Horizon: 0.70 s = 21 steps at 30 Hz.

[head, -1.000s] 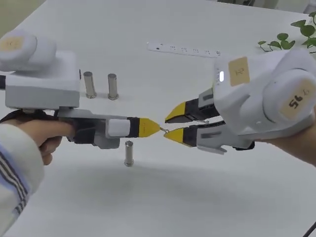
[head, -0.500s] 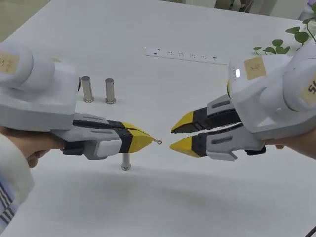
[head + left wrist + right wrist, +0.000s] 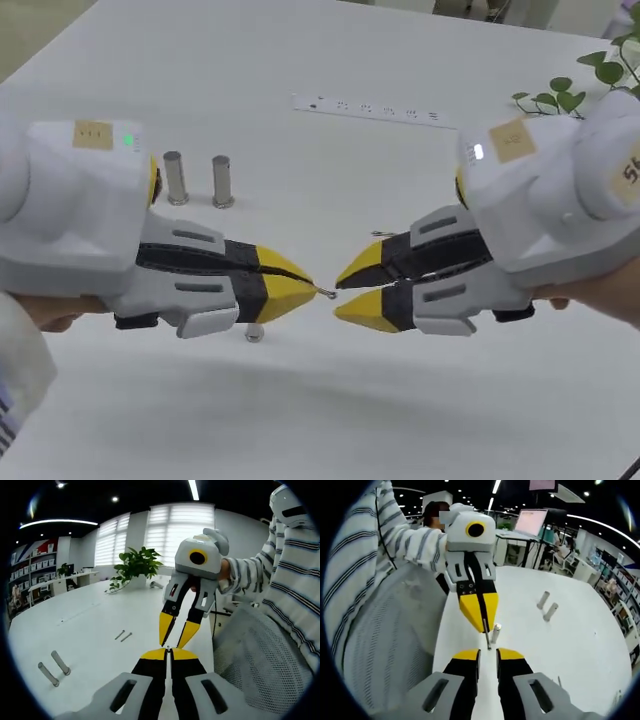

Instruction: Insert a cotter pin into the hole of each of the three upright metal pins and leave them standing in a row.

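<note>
Thin silver cotter pin (image 3: 327, 292) juts from the yellow tips of the left claw (image 3: 308, 288), which is clamped tight on it above the white surface (image 3: 330, 420). The right claw (image 3: 340, 295) faces it tip to tip, jaws parted by a modest gap, with the pin's looped end at the mouth of that gap. Whether those jaws touch it I cannot tell. One short grey metal pin (image 3: 495, 632) stands upright on the surface just below the two claws, largely hidden by the left claw in the head view. Two more grey metal pins (image 3: 176, 178) stand side by side farther back on the left. Two loose cotter pins (image 3: 122, 636) lie flat on the surface, apart from the metal pins. A white power strip (image 3: 370, 108) lies beyond them.
</note>
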Each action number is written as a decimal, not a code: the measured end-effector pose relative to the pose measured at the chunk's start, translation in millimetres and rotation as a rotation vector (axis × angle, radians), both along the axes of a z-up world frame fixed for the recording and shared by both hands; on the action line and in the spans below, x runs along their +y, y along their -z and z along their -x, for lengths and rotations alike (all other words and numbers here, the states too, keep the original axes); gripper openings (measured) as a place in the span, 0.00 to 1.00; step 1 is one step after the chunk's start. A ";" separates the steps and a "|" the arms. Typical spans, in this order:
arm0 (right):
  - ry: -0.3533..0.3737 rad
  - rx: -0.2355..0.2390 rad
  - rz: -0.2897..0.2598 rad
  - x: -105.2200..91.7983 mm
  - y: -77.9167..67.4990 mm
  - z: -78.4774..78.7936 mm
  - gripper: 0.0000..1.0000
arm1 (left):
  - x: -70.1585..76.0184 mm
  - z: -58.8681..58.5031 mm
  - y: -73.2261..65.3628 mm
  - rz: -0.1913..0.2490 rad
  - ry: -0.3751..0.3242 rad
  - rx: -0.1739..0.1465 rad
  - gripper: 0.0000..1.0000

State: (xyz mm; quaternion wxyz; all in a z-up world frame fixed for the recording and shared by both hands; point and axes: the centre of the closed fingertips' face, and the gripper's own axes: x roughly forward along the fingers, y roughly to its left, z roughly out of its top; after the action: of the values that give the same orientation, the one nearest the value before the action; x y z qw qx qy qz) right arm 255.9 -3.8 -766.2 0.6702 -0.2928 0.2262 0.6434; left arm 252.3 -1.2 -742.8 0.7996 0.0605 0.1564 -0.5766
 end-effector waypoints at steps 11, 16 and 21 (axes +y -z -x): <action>-0.014 0.034 -0.031 7.1 0.3 7.3 0.09 | -2.1 3.9 -12.2 0.061 0.011 0.013 0.00; -0.025 0.039 -0.039 9.0 -1.5 8.2 0.06 | -3.9 6.7 -8.3 0.034 0.021 0.011 0.00; -0.045 0.036 -0.025 9.6 -0.9 11.1 0.05 | -3.0 8.4 -5.5 0.026 0.026 0.016 0.00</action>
State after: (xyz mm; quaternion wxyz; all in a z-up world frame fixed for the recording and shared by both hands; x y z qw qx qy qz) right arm 244.8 5.8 -765.3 0.6551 -0.2777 0.2237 0.6661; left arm 243.9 -4.2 -737.3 0.7915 0.0475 0.1547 -0.5893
